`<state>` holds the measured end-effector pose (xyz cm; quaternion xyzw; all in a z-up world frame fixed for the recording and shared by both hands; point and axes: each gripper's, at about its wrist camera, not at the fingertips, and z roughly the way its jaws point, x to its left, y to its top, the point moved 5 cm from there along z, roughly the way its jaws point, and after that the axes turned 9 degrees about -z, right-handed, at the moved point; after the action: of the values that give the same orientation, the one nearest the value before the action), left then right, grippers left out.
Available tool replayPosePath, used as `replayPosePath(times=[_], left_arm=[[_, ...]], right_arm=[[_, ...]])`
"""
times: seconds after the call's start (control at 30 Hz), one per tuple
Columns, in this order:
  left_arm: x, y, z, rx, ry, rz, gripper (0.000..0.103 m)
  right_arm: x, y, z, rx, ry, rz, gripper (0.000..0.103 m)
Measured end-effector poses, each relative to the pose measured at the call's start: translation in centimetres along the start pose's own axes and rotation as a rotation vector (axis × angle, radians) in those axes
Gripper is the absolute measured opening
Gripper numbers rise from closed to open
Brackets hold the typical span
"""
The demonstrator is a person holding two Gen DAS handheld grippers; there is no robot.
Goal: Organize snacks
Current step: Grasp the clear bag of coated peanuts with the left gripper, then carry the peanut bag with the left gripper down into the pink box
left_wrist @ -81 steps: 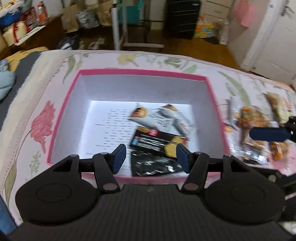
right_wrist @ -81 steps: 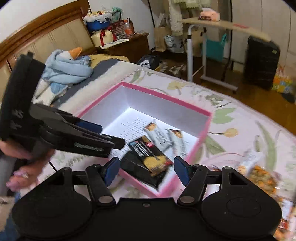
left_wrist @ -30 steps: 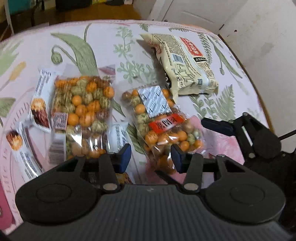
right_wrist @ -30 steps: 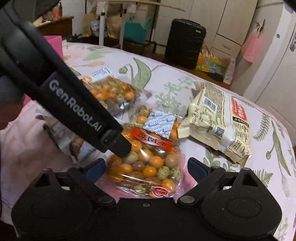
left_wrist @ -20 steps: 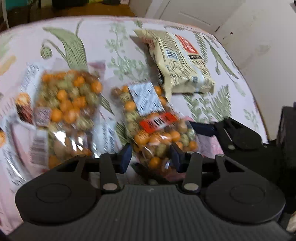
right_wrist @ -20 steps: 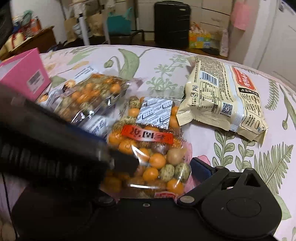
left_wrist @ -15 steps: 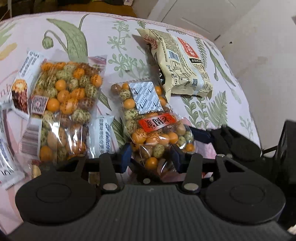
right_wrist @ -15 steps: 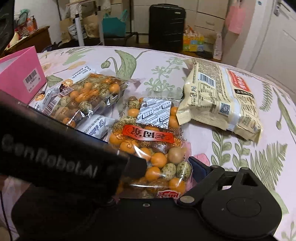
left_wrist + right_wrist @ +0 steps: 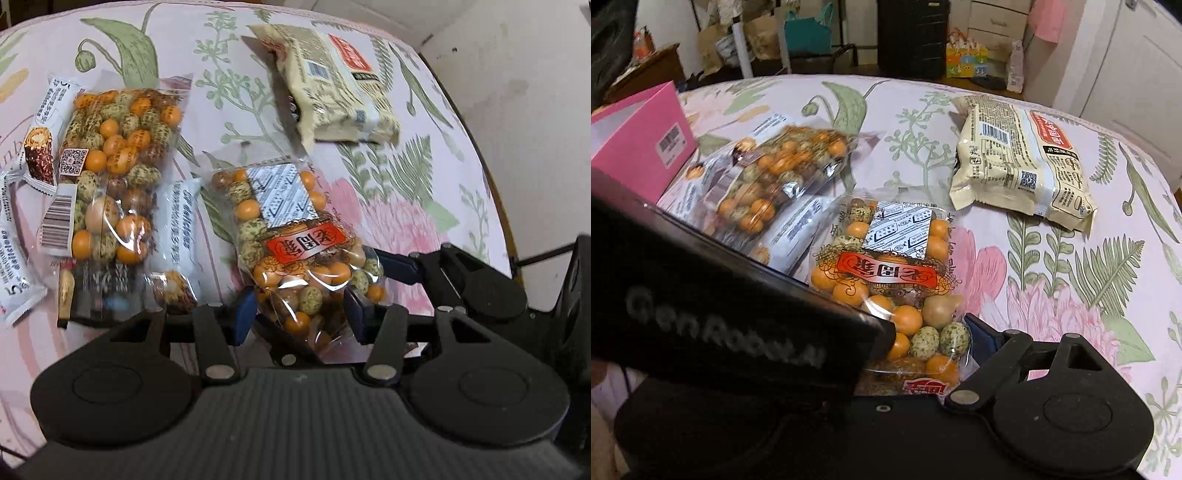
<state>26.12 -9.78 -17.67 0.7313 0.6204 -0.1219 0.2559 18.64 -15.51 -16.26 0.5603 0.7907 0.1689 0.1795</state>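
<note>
A clear bag of orange and speckled coated nuts with a red label [image 9: 295, 243] lies on the flowered bedspread; it also shows in the right wrist view [image 9: 886, 273]. My left gripper [image 9: 299, 314] is open, its blue pads either side of the bag's near end. My right gripper [image 9: 923, 347] is open around the same end; its right finger [image 9: 982, 339] shows, the left one is hidden behind the left gripper's body. A second nut bag [image 9: 110, 177] lies to the left. A cream noodle packet [image 9: 332, 81] lies farther back.
Small white snack bars [image 9: 177, 236] lie beside and under the second nut bag. A corner of the pink box [image 9: 639, 147] shows at the left of the right wrist view. The bed's edge and a white wall [image 9: 517, 110] are at the right.
Both grippers left the pink box and came to the loose snacks. Over the last second both closed in on the near end of the red-label nut bag.
</note>
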Motion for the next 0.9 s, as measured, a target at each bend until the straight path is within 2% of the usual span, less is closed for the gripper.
replayPosePath(times=[0.07, 0.43, 0.67, 0.9], left_arm=[[-0.6, -0.5, -0.6, -0.018, -0.003, 0.018, 0.051], [-3.6, -2.1, -4.2, -0.005, -0.016, 0.065, 0.052], [-4.7, -2.3, -7.3, -0.02, -0.014, 0.087, 0.052], [-4.4, -2.7, -10.9, -0.065, 0.005, 0.061, 0.053]], right_arm=[[-0.1, -0.2, -0.8, -0.003, 0.006, 0.015, 0.091], [0.5, -0.6, -5.8, -0.037, -0.024, -0.003, 0.09], [1.2, 0.5, -8.5, -0.077, -0.034, -0.043, 0.09], [3.1, 2.1, -10.6, -0.108, -0.008, -0.109, 0.09]])
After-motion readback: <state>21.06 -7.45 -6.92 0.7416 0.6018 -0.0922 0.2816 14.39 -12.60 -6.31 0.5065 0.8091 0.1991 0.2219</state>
